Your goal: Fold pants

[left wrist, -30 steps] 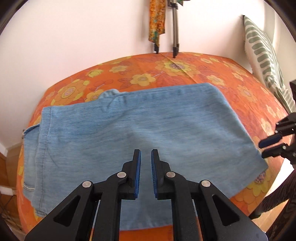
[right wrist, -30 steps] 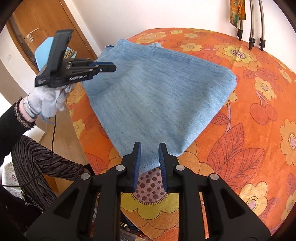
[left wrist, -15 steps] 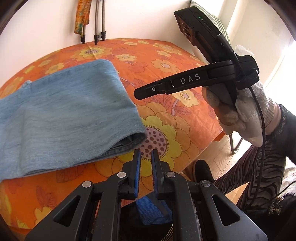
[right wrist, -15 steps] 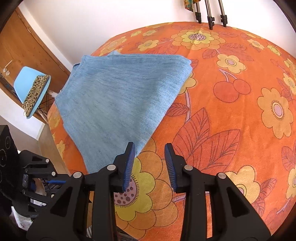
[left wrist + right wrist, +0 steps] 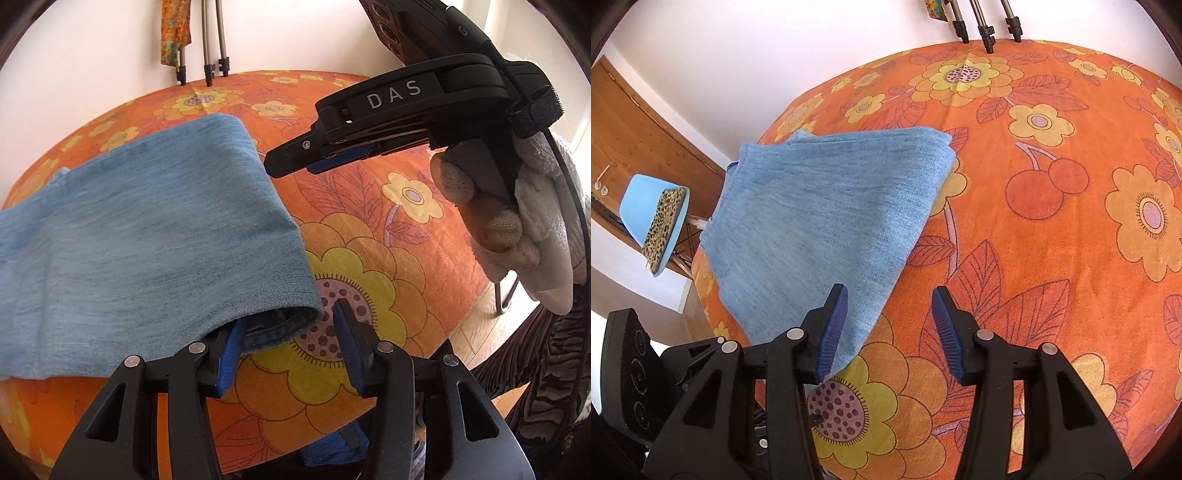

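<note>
Folded light-blue denim pants [image 5: 147, 236] are spread across the left of the frame on an orange floral tablecloth [image 5: 369, 280]. At lower centre, the left gripper [image 5: 286, 325], jaws just opened, straddles their near corner unpinched. The right gripper [image 5: 888, 319], also just opened, holds nothing.

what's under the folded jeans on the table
The orange flowered tablecloth runs under the folded jeans. At their near corner darker denim layers peek out. The cloth beneath them is covered.
</note>
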Demonstrator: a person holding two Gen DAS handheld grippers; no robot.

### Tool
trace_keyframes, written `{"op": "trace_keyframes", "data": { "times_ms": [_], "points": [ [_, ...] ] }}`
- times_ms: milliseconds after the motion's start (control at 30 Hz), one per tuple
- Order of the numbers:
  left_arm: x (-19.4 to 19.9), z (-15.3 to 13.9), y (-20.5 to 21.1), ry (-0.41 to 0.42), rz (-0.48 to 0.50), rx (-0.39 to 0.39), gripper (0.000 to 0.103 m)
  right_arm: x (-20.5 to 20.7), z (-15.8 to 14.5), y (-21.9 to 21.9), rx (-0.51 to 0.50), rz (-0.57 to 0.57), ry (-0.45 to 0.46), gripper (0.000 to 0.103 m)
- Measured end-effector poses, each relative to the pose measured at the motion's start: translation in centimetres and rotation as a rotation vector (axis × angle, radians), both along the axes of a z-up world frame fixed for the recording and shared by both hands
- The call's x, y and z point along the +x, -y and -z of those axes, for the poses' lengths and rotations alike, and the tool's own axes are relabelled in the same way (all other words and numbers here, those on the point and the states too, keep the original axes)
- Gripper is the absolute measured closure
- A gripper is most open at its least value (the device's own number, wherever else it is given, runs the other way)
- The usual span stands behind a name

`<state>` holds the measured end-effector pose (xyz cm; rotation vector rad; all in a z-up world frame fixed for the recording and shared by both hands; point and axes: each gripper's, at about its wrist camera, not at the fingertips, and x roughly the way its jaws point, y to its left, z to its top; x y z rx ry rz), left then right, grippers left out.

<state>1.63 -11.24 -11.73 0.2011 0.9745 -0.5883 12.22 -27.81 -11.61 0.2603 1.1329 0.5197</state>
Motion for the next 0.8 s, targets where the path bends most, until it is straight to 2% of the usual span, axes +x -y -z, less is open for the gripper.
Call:
{"op": "trace_keyframes", "data": {
  "times_ms": [67, 133, 233, 300, 367, 433, 567, 667, 800],
  "points": [
    [0.2, -0.2, 0.0, -0.013, 0.003, -0.039, 0.058, 0.1, -0.1, 0.0, 0.004, 0.007, 0.000, 0.053],
    [0.0, -0.4, 0.6, -0.017, 0.025, -0.075, 0.079, 0.5, 0.0, 0.2, 0.013, 0.024, -0.002, 0.053],
    [-0.3, 0.0, 1.4, 0.001, 0.046, -0.053, 0.079, 1.7, 0.4, 1.2, 0.044, 0.073, -0.021, 0.053],
    [0.1, 0.0, 0.8, -0.036, 0.015, -0.121, 0.079, 2.5, 0.6, 1.9, 0.088, 0.104, -0.037, 0.053],
    [-0.1, -0.2, 0.7, -0.025, 0.005, -0.129, 0.079, 3.2, 0.7, 2.1, 0.129, 0.118, -0.053, 0.053],
    [-0.8, -0.7, 1.1, 0.017, 0.016, -0.105, 0.080, 3.7, 0.7, 1.6, 0.139, 0.112, -0.061, 0.053],
    [-0.8, -2.1, 0.4, 0.036, -0.018, -0.156, 0.086, 3.6, 0.5, 0.1, 0.120, 0.082, -0.072, 0.053],
    [-1.1, -2.9, 0.2, 0.056, -0.029, -0.183, 0.086, 2.8, 0.5, -0.5, 0.105, 0.069, -0.087, 0.053],
    [-1.5, -3.3, 0.8, 0.074, -0.021, -0.170, 0.086, 1.2, 1.0, -0.7, 0.147, 0.039, -0.140, 0.053]
  ]
}}
